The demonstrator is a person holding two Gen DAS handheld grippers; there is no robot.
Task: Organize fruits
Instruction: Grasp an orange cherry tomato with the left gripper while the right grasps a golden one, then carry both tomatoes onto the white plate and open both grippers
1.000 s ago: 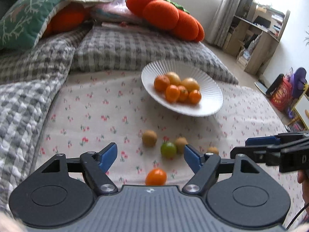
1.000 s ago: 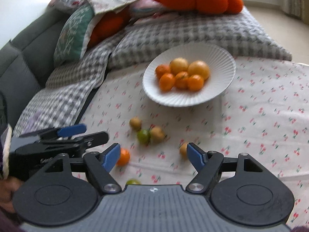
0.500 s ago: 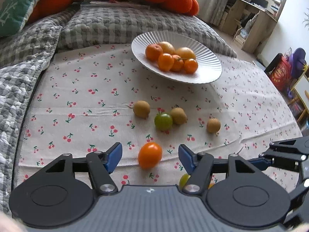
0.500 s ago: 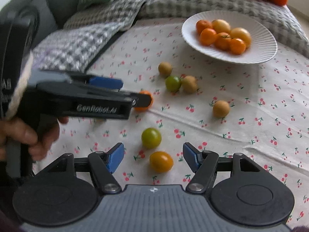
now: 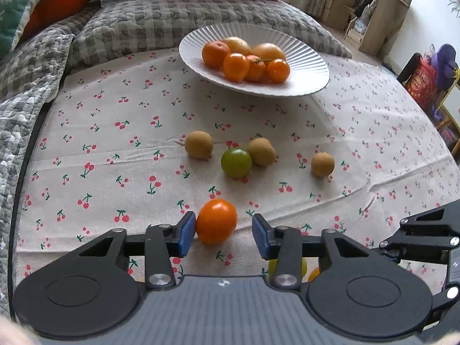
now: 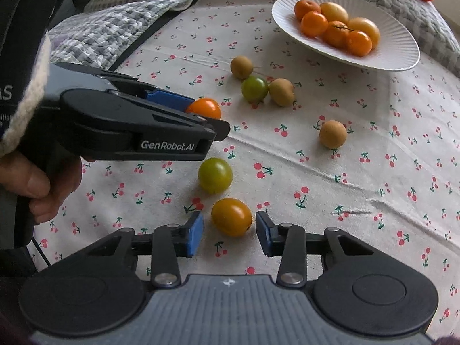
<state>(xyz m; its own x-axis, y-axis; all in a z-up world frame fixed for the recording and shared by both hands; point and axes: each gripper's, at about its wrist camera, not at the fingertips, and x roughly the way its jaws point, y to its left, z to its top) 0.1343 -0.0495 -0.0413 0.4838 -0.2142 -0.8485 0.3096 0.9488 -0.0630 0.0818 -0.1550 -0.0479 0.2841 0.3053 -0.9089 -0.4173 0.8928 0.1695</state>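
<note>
I have a claw in each hand, and both have just been closing around a fruit on the cherry-print cloth (image 5: pixel 120 149). My left gripper (image 5: pixel 223 231) straddles a round, glossy orange tomato (image 5: pixel 216 220): the left blue pad looks to be touching its skin, while the right pad stands clear of it, so this is not yet a pinch. My right gripper (image 6: pixel 229 231) frames a duller yellow-orange tomato (image 6: pixel 231 216), with a sliver of cloth visible on each side; those jaws are also apart from the fruit.

Taking the ribbed white plate (image 5: pixel 302 57) as my landmark, both targets lie on the near side of it, well apart from it, closer to me than the loose cluster of a green tomato (image 5: pixel 236 162) and three brown, rough-skinned round fruits (image 5: pixel 199 144).

To do this well, I would centre the left claw first, since its one-sided contact could roll the tomato sideways. Then I would close both slowly across the widest part, stopping once the pads bear evenly; these skins look thin and slippery, so squeezing hard risks bruising or popping them. I would lift straight up before heading for the plate.
</note>
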